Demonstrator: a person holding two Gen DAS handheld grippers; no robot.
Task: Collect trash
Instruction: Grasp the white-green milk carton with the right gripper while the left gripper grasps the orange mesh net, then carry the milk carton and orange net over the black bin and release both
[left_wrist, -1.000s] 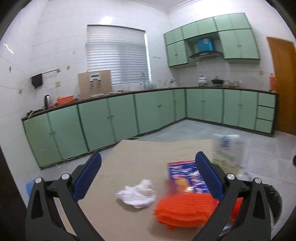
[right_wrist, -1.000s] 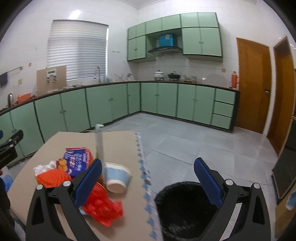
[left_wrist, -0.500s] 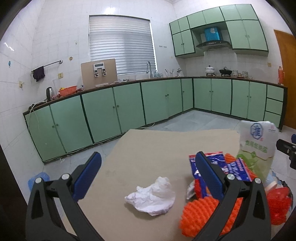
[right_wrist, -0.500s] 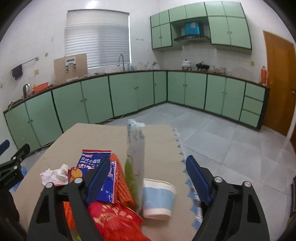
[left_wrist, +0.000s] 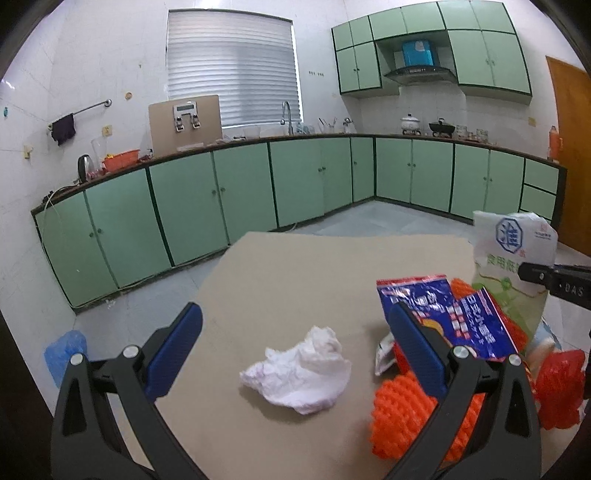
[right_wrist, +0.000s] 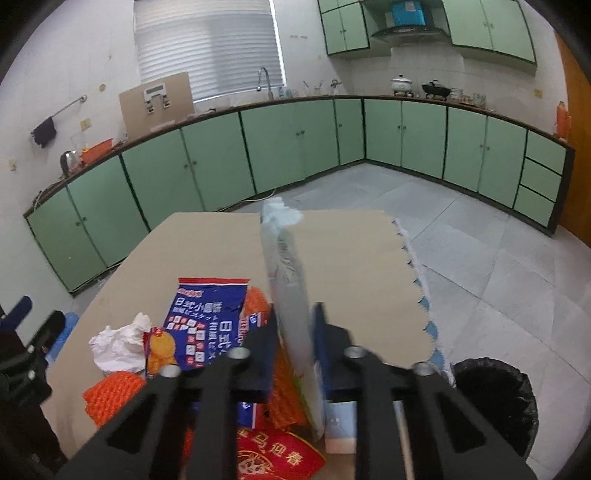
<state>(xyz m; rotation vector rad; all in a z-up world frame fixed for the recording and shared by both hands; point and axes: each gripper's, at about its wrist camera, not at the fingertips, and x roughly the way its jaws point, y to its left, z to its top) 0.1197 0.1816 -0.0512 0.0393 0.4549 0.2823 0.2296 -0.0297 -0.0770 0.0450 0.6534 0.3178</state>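
A pile of trash lies on the brown table (left_wrist: 295, 266). A crumpled white tissue (left_wrist: 299, 373) lies between the fingers of my open left gripper (left_wrist: 291, 343). To its right lie a blue snack wrapper (left_wrist: 450, 314) and orange netting (left_wrist: 402, 410). An upright white and green bag (left_wrist: 513, 254) stands at the right. In the right wrist view my right gripper (right_wrist: 293, 325) is shut on this bag (right_wrist: 288, 280), seen edge-on. The tissue (right_wrist: 118, 343), blue wrapper (right_wrist: 203, 317), red packet (right_wrist: 277, 458) and a paper cup (right_wrist: 340, 421) lie around it.
A black-lined trash bin (right_wrist: 495, 398) stands on the floor right of the table's front corner. Green cabinets (left_wrist: 240, 192) line the far walls. A blue bag (left_wrist: 64, 354) lies on the floor at the left. A wooden door (left_wrist: 569, 147) is at the right.
My right gripper swung left from the bin to the pile and closed on the upright bag. My left gripper moved left and nearer, so the tissue sits between its fingers.
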